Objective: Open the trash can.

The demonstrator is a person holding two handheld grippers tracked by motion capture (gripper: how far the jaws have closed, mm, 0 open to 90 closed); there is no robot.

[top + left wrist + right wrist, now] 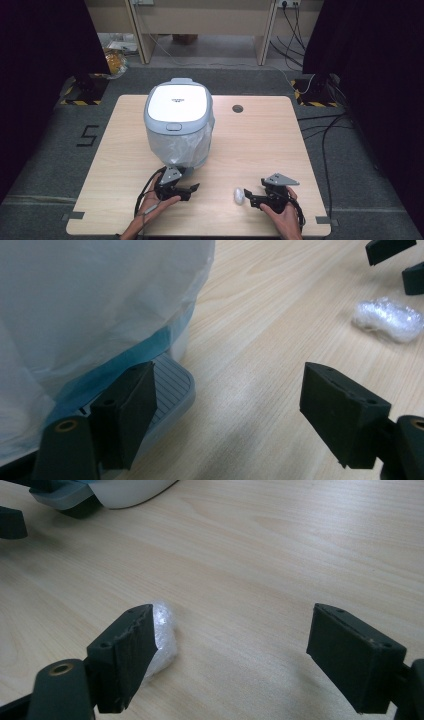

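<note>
Left gripper [192, 189], jaws apart and empty, lies level by the bin's pedal [172, 390]. A white plastic wad [239, 195] rests on the table [260, 145], touching the right gripper's [249, 197] left jaw; those jaws are apart, level.

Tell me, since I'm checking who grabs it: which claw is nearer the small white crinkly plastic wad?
Right. The right claw sits beside the small white crinkly plastic wad, open. The left claw is farther off, by the bin's pedal.
</note>
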